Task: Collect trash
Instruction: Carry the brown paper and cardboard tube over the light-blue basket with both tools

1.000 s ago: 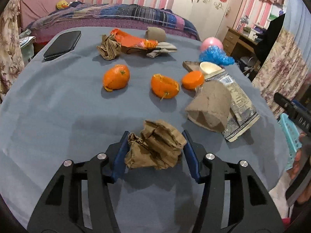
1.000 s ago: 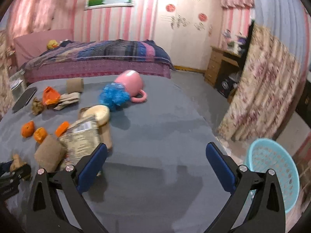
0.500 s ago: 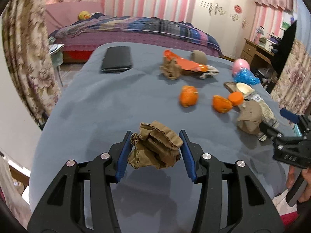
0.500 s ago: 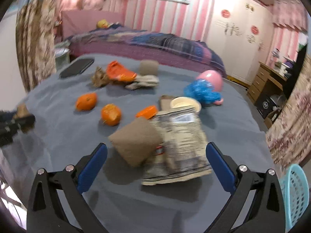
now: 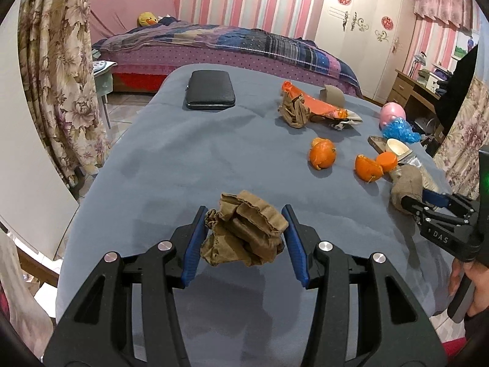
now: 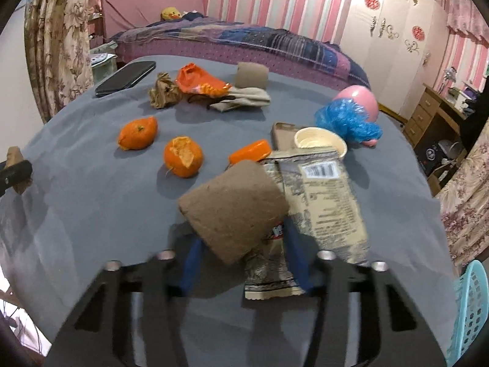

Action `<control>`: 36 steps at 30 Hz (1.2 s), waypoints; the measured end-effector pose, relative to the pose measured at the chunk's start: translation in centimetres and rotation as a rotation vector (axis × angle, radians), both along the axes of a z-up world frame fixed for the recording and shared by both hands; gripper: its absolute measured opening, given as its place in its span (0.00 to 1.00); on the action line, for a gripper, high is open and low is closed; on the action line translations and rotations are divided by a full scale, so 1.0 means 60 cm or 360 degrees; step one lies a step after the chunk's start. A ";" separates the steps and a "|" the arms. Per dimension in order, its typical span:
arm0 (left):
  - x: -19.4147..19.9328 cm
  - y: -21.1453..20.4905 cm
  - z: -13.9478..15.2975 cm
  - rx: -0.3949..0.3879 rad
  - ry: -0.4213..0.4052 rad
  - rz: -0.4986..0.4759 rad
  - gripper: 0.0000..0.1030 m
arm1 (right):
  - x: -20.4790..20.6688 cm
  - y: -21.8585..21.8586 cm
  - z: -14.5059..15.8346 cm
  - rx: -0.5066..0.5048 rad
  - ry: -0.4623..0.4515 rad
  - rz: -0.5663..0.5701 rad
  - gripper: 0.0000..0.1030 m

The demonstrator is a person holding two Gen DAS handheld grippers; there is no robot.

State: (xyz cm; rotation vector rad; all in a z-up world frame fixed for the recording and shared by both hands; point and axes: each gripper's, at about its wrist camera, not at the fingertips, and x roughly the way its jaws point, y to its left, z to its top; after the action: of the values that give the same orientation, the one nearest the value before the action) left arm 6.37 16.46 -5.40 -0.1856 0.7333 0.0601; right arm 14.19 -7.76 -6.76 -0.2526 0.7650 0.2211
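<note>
While a crumpled brown paper wad [image 5: 244, 229] is clamped above the grey table [image 5: 171, 165] by the half-open left gripper [image 5: 243, 241], the right gripper [image 6: 241, 250], its jaws just narrowed, is closed around a cardboard tube [image 6: 235, 208] beside a snack wrapper [image 6: 324, 202].

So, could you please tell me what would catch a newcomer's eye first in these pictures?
Most striking is the crumpled brown paper wad clamped in the left tongs, held above the near end of the grey-blue table. Next come the right tongs, whose jaws have just been closing around a brown cardboard tube lying partly on a printed snack wrapper. Behind, bright orange peels dot the table's middle.
</note>
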 end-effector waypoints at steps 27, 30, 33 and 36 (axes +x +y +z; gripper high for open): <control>0.009 -0.164 0.117 0.0126 -0.0184 -0.0152 0.46 | -0.076 -0.229 0.137 0.0144 -0.0298 -0.0295 0.08; 0.017 -0.209 0.130 0.0082 -0.0210 -0.0222 0.46 | -0.091 -0.296 0.149 0.0113 -0.0324 -0.0397 0.08; 0.027 -0.257 0.136 0.0035 -0.0216 -0.0288 0.46 | -0.110 -0.366 0.157 0.0095 -0.0353 -0.0501 0.08; 0.038 -0.314 0.139 0.0018 -0.0216 -0.0370 0.46 | -0.121 -0.411 0.159 0.0086 -0.0365 -0.0572 0.08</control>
State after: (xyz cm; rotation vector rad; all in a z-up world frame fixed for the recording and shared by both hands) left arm 8.64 -2.40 2.91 -0.0916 0.6148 -0.1681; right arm 6.93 -32.43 2.79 -0.0836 0.5640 -0.1261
